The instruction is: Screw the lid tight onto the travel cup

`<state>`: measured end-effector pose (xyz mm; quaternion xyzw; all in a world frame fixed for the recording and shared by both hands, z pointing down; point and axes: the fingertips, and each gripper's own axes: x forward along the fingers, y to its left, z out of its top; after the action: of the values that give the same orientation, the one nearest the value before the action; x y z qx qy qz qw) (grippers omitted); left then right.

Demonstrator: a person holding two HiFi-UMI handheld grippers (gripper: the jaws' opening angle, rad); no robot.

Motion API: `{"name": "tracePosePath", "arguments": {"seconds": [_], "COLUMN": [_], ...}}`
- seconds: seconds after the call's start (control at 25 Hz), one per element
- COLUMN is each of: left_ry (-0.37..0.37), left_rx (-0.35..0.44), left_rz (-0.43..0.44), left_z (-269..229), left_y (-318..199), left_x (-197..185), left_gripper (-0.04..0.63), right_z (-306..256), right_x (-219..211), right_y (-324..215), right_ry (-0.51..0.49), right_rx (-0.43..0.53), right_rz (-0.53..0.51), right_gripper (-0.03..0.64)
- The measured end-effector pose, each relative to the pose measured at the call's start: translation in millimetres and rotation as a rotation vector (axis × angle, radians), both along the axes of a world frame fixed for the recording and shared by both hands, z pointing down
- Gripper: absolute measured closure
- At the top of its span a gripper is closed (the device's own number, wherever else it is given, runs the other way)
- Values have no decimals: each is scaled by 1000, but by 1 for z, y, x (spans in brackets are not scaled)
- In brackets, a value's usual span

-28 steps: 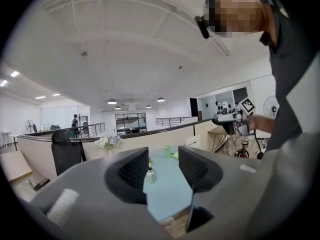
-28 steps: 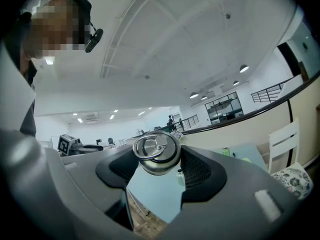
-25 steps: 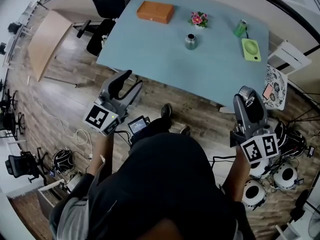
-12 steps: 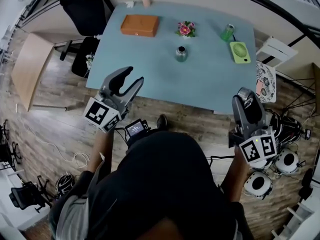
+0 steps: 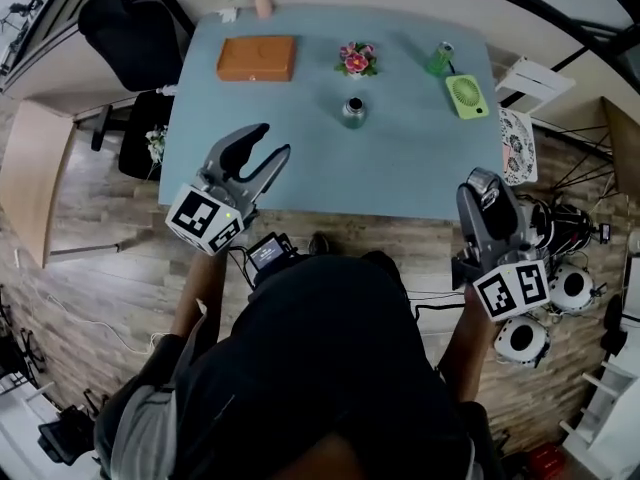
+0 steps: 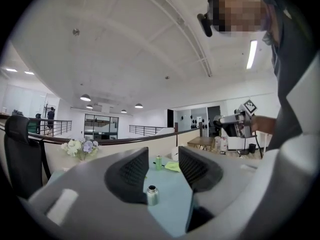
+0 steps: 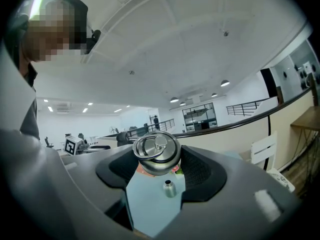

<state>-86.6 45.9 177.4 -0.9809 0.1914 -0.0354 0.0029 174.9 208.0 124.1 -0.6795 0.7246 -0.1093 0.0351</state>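
In the head view the lower half of the frame is taken up by the person's dark top (image 5: 330,368), so the arms are seen only in part and the floor beneath is hidden. The travel cup (image 5: 352,112) is seen upright and uncapped on the blue worktop (image 5: 400,158), upper centre of the frame, well apart from both tools; no marking on it can be made out. The left hand-held gripper (image 5: 275,140), at centre left over the worktop's near edge, is seen with its jaws narrowly apart and nothing between them. The right hand-held gripper (image 5: 484,190), at centre right and off the worktop's edge, is clamped on the metal lid (image 7: 156,154), whose ring handle is shown in the right gripper view; from the head view the lid is hidden by the tool's body. Black-and-white square patterns are carried on the marker cubes (image 5: 205,219). A small screen (image 5: 265,252) is seen at the person's waist, its print too small to be read. An orange box (image 5: 257,58), pink flowers (image 5: 356,59) and a green fan (image 5: 466,96) are set along the worktop's far side, with no lettering legible.
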Motion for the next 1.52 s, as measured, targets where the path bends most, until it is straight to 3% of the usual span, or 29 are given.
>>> {"name": "tracePosePath", "arguments": {"seconds": [0.56, 1.2, 1.52], "left_ry": [7, -74, -129], "left_rx": [-56, -122, -138], "left_rz": [47, 53, 115], "left_z": [28, 64, 119], "left_y": [-44, -83, -96], "left_x": [17, 65, 104], "left_gripper": [356, 350, 269], "right_z": [16, 70, 119], "right_x": [-6, 6, -4], "right_y": [-52, -183, -230], "right_ry": [22, 7, 56], "right_rx": [-85, -193, -270], "right_rz": [-27, -256, -376], "right_gripper": [354, 354, 354]}}
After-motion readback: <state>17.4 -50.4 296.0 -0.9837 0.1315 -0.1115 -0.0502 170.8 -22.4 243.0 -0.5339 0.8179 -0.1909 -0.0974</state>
